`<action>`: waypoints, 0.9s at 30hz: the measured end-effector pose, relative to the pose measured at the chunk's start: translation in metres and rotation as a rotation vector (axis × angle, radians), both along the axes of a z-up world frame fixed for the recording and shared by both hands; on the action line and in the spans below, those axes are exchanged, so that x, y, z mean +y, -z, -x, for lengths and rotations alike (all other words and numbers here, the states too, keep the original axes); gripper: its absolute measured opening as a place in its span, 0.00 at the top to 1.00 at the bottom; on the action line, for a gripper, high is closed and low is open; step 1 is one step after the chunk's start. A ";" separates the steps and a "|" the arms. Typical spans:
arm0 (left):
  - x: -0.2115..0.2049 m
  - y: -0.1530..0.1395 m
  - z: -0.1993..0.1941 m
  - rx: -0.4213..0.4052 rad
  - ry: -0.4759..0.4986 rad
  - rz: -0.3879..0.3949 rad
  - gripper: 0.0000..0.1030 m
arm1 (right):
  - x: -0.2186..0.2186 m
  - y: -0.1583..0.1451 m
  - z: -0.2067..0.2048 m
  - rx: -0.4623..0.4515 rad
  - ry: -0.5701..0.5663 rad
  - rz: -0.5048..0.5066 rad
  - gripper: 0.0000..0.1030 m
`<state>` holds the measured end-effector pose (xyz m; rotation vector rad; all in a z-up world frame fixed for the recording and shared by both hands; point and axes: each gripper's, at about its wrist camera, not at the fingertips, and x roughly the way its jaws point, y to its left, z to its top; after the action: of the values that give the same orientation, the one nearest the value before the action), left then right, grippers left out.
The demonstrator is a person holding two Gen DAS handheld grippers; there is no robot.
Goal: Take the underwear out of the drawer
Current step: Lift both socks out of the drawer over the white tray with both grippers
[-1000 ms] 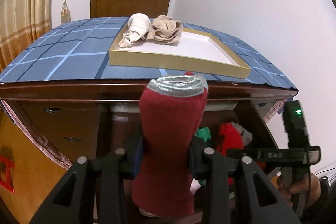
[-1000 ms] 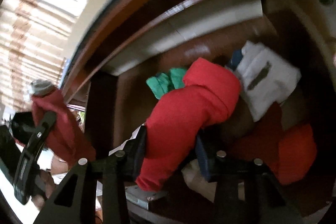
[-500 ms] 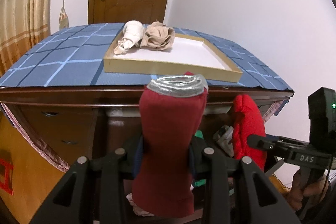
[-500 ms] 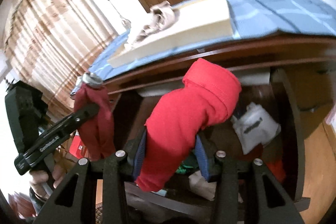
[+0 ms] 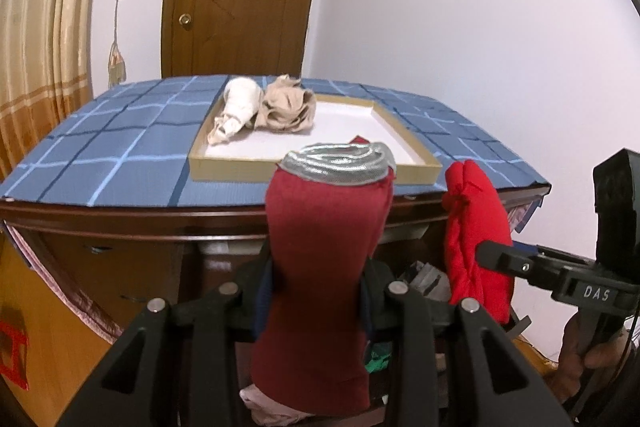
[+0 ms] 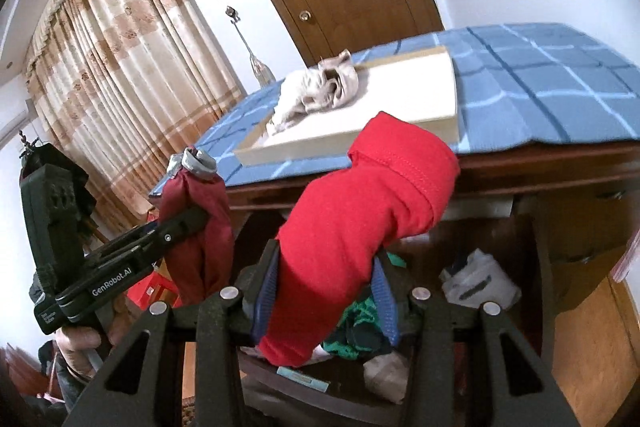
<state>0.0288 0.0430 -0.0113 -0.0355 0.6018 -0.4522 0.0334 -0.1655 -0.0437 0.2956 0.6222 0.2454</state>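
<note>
Left wrist view: left gripper [image 5: 318, 301] pinching dark red underwear [image 5: 324, 267], soft knit with a silvery waistband, held upright before the open drawer [image 5: 424, 279]. Shallow cardboard tray [image 5: 416, 151] holds two crumpled beige garments [image 5: 264, 107].

Right wrist view: right gripper [image 6: 324, 297] clamped on bright red underwear [image 6: 368, 219], stitched hem, above the drawer's jumbled clothes [image 6: 476, 279].

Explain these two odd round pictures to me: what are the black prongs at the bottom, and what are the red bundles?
No robot here: a person holds a two-finger gripper in each hand, each carrying a wide-angle camera looking along its fingers. One picture comes from the left gripper, clamped on dark red underwear with a silver waistband. The other comes from the right gripper, clamped on bright red underwear. Below them is the open drawer of clothes. On the blue checked cloth sits a shallow tray with two pale bundles.
</note>
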 end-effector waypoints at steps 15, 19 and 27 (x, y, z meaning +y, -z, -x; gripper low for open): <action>-0.022 -0.032 -0.014 -0.084 -0.022 -0.057 0.67 | 0.000 -0.034 -0.007 -0.087 0.020 0.052 0.56; -0.031 -0.040 -0.018 -0.124 -0.034 -0.091 0.67 | 0.004 -0.045 -0.011 -0.121 0.028 0.085 0.56; -0.043 -0.050 -0.031 -0.149 -0.042 -0.091 0.67 | 0.007 -0.059 -0.025 -0.142 0.033 0.109 0.56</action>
<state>0.0594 0.0005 0.0383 0.0716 0.4740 -0.3821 0.0585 -0.1587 0.0150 0.1812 0.4882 0.1980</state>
